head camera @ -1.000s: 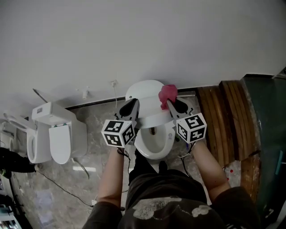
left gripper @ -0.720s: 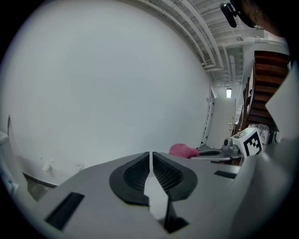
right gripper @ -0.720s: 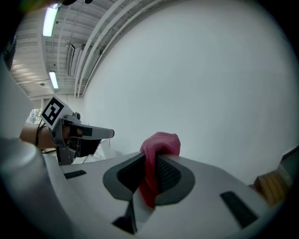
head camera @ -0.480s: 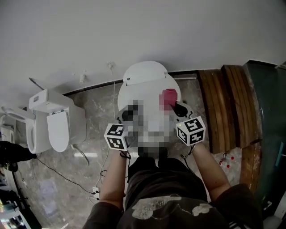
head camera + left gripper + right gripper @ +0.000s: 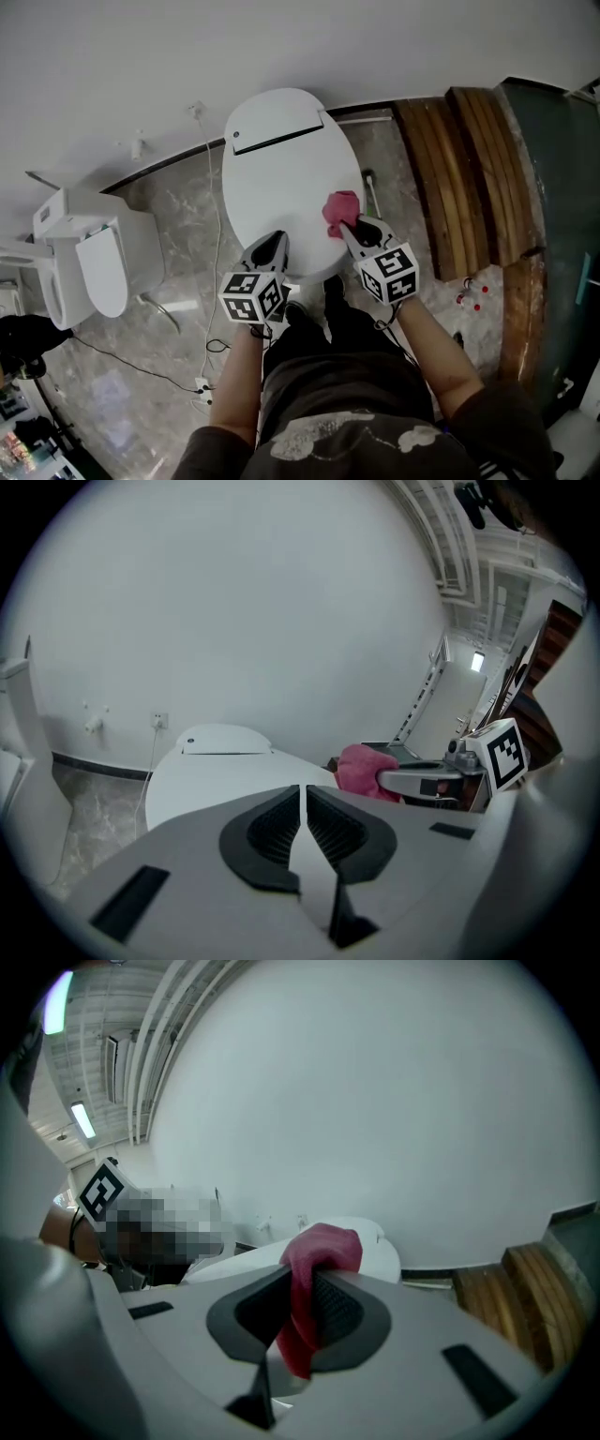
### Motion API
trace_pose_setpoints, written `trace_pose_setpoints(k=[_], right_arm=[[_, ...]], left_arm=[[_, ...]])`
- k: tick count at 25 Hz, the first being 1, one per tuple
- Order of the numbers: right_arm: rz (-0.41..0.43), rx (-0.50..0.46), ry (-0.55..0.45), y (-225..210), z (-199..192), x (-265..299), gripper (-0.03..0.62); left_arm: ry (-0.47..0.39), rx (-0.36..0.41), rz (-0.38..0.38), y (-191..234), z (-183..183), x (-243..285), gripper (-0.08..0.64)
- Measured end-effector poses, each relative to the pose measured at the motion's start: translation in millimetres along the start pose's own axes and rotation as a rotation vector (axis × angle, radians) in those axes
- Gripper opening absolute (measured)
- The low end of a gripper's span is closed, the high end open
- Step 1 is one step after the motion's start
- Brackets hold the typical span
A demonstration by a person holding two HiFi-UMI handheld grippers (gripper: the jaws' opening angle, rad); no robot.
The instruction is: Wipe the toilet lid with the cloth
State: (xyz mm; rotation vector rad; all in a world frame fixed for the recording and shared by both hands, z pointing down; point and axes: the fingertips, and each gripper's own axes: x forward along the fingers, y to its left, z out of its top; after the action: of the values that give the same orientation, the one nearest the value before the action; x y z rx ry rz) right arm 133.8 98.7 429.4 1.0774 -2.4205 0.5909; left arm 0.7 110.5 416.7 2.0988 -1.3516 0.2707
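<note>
Right gripper view showed the right gripper [image 5: 298, 1286] jaws clamped on the pink cloth [image 5: 323, 1246]. Head view placed it at the closed toilet lid's [image 5: 277, 169] 4 o'clock. Left gripper [image 5: 304, 803] jaws were together, empty. Second toilet [image 5: 98, 267] stood at 9 o'clock on the marble floor [image 5: 183, 244].

wall [image 5: 281, 47] – plain white, in front of me | floor [image 5: 173, 202] – grey marble, a dark cable [image 5: 131, 366] lies on it | my left: second toilet [image 5: 98, 267], white | my right: brown wooden boards [image 5: 459, 169]

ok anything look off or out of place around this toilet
Nothing spilled or broken. The toilet lid is down, and the right gripper holds the pink cloth over its right side. The only untidy things are cables trailing loose over the floor on the left and wooden planks lying on the right.
</note>
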Motion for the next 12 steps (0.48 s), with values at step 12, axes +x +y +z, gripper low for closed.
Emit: trace_pose_setpoints(k=[12], right_arm=[[-0.063, 0.122, 0.082, -14, -90, 18, 0.043]], left_arm=[[0.134, -0.107, -0.005, 24, -98, 28, 0.030]])
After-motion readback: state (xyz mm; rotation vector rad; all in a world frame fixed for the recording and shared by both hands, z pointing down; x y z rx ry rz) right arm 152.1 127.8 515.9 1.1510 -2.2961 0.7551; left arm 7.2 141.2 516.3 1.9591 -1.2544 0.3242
